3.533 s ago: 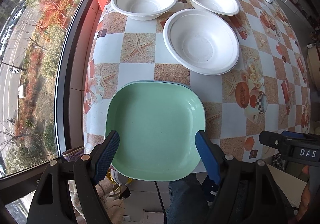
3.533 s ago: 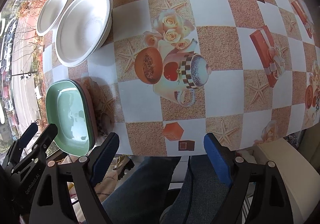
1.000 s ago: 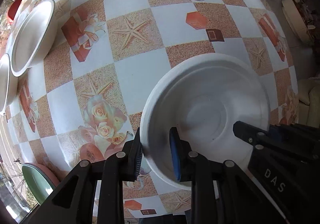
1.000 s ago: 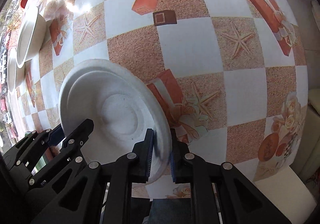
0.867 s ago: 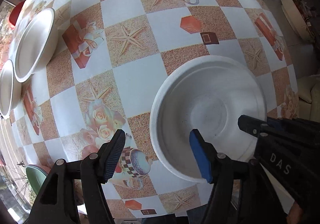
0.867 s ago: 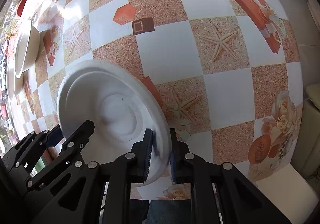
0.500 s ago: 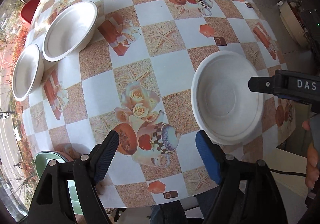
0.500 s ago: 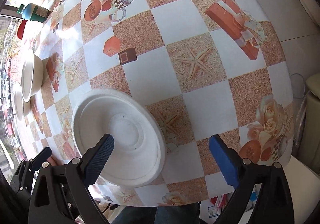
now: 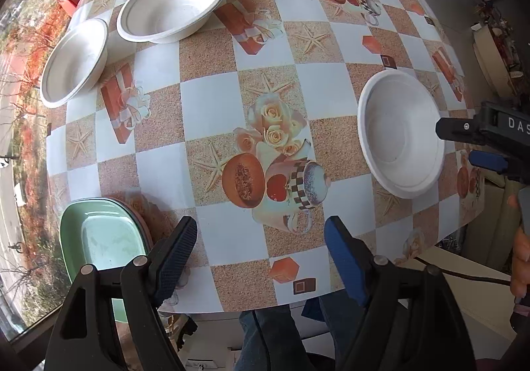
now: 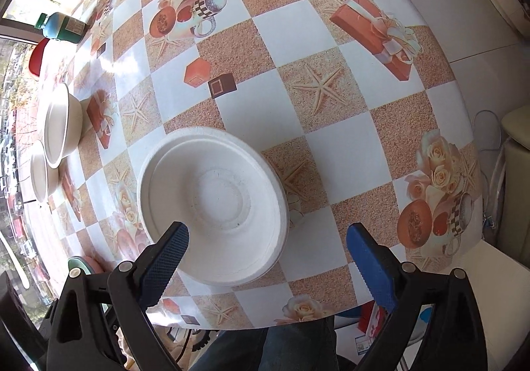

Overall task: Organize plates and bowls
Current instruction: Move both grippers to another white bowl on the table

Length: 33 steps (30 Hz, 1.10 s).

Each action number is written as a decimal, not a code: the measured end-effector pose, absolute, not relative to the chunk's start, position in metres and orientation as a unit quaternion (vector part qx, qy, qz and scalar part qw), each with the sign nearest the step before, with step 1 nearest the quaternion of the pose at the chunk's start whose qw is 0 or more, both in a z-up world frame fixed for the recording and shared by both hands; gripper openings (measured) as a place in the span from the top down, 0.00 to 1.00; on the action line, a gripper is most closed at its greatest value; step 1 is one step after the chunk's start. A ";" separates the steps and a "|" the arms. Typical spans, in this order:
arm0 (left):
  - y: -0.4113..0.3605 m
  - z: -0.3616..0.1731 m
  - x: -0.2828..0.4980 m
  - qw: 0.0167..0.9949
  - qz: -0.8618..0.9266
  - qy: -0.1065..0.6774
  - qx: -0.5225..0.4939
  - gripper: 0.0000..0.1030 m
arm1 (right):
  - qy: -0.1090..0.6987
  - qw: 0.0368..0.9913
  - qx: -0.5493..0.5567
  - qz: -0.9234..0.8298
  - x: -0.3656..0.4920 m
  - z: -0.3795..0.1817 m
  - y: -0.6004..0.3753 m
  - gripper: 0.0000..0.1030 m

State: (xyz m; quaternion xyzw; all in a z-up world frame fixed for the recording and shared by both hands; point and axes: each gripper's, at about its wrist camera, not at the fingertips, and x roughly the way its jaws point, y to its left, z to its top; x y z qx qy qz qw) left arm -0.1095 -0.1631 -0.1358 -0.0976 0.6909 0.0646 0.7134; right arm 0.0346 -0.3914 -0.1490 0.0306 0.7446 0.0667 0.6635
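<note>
Bowl (image 10: 215, 205) just ahead of open right hand-held gripper (image 10: 268, 258)

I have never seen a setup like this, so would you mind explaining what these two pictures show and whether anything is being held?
No robot here: a person holds a hand-held two-finger gripper in each hand, and each carries a wide-angle camera looking along its fingers. One picture comes from the left gripper, the other from the right gripper. Both are open and hold nothing. They hover over a table with a patterned checked cloth. One white bowl sits near the front edge, just ahead of the right gripper. Two more white bowls sit farther back on the left. A green plate lies at the near left corner, seemingly stacked on another plate. A bottle stands at the far side.
</note>
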 end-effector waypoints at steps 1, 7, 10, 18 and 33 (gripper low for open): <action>-0.156 -0.128 -0.113 0.715 0.065 0.689 -0.099 0.20 | 0.744 0.664 0.030 0.067 0.032 -0.148 -0.388 0.06; -0.148 -0.120 -0.119 0.716 0.067 0.687 -0.102 0.20 | 0.739 0.669 0.023 0.077 0.021 -0.149 -0.365 0.06; -0.148 -0.127 -0.116 0.717 0.070 0.686 -0.102 0.20 | 0.738 0.669 0.020 0.080 0.017 -0.152 -0.360 0.06; -0.142 -0.127 -0.116 0.717 0.076 0.685 -0.105 0.20 | 0.740 0.667 0.016 0.086 0.014 -0.155 -0.352 0.06; -0.130 -0.124 -0.105 0.720 0.084 0.681 -0.106 0.20 | 0.742 0.664 0.008 0.092 0.024 -0.153 -0.346 0.06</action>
